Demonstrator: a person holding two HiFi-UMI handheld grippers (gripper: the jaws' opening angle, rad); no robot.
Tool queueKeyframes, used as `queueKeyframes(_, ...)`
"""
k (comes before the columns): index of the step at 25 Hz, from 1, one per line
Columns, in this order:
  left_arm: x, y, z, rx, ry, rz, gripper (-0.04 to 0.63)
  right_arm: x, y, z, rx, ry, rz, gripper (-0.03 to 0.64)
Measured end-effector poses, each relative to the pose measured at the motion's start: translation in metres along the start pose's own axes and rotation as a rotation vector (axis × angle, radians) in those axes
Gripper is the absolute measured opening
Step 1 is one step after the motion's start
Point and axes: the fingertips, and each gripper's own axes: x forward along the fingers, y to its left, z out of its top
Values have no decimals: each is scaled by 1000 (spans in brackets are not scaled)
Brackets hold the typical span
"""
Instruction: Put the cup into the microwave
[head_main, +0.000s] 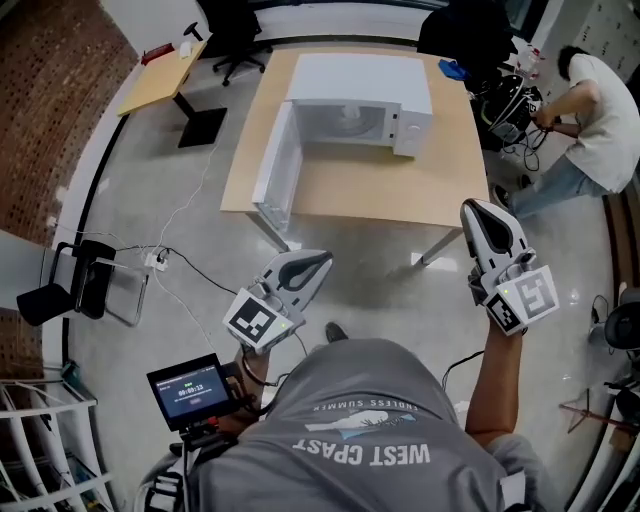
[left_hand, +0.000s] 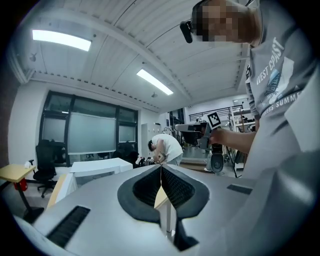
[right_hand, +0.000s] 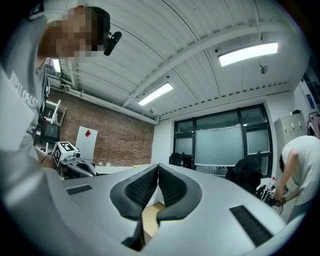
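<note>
White on white: a pale shape that I take for the cup (head_main: 352, 116) stands inside the open microwave (head_main: 405, 90), toward the back of the cavity, though it is too small in the head view for me to be sure of it. The microwave sits on a wooden table (head_main: 400, 190), with its door (head_main: 274, 165) swung wide open on the left side. Both my tools are well apart from it, held up over the grey floor (head_main: 180, 250) on the near side of the table. The left gripper (head_main: 321, 262) points toward the table's near-left corner. Its own view shows the two dark ribbed jaws pressed together along one line, with nothing between them. The right gripper (head_main: 478, 208) is raised just beside the table's near-right corner, and its jaws are likewise closed flat on each other — empty. Off to the right, a person in a white shirt (head_main: 608, 110) bends forward near the table's far end. A black office chair (head_main: 232, 30) and a small desk (head_main: 165, 72) stand beyond the table at the left — and a small screen (head_main: 190, 388) glows low at my left side.
</note>
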Motion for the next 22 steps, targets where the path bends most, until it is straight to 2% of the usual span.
queueKeyframes(5,30,-71,5,17,23,-63,21,-89,8,-4,23,38,-19,18)
queueKeyframes(11,53,-182,17,25,2,-107,21,-211,29,-5,31,68,-22,18)
queueKeyframes(16,38,-269,15,32,15,-126,21,-299,50,-6,23,102,-42,17)
queueKeyframes(22,-1,-331,25,39,14,-104,21,-361,82,6,26,100,-46,17)
